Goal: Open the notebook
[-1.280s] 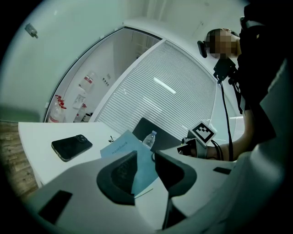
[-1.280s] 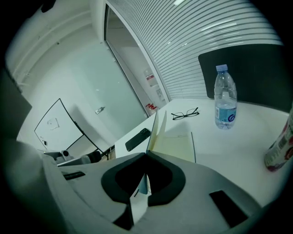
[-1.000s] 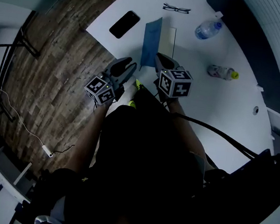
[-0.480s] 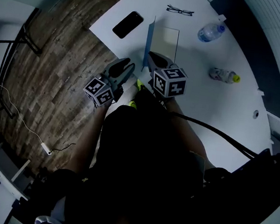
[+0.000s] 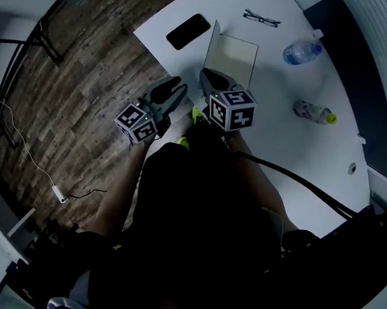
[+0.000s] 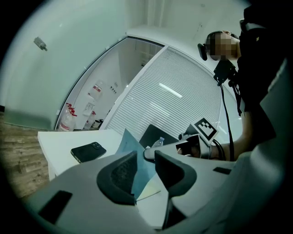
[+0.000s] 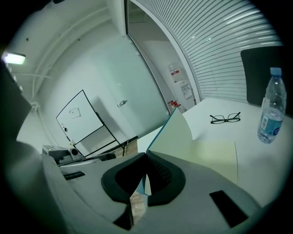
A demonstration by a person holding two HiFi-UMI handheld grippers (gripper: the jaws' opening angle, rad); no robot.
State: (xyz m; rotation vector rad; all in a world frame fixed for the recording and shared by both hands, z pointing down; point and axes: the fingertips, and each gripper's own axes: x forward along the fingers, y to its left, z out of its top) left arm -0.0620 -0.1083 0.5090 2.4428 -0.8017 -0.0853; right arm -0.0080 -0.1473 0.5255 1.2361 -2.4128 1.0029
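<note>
While your right gripper (image 7: 146,157) has its fingers clamped together on the near edge of the cover (image 7: 176,130), that cover stands almost upright over the cream page. The notebook (image 5: 236,55) lies on the white worktop (image 5: 281,133), between the phone (image 5: 189,32) and the bottle (image 5: 302,51). Your left gripper (image 6: 144,157) hovers just beside it, fingers apart and empty.

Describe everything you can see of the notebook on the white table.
The notebook is thin, with a blue cover and pale cream pages. It lies flat on the white table, its front cover lifted nearly upright and hinged along the left side in the head view. The right gripper is shut on the cover's near edge. Nothing else touches it.
</note>
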